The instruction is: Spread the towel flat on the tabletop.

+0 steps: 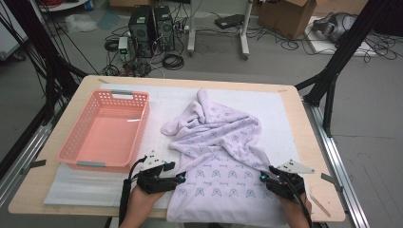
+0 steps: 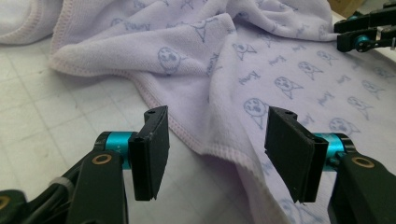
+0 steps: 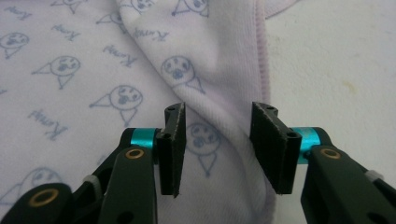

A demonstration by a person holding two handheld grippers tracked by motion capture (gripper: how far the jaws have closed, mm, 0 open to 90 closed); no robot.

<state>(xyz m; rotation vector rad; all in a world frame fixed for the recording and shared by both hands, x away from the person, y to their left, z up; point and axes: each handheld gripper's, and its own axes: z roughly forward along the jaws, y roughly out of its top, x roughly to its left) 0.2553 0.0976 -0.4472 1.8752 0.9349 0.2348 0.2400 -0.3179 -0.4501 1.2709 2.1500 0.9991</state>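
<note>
The near edge of the pale lilac printed terry towel [image 1: 223,156] runs off the bottom of the high view. Its bunched far end folds over itself, hiding layers beneath. Both forearms are cut off there too.

Bare mat [image 1: 285,118] right of the towel [image 1: 223,142]; pink basket [image 1: 107,130] walling the left.

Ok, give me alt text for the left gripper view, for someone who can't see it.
The left gripper, jaws open, points at the stitched edge of a rumpled lilac terry towel printed with blue cartoon faces, which lies on a white gridded mat. The other black gripper shows at top right, over the towel.
</note>
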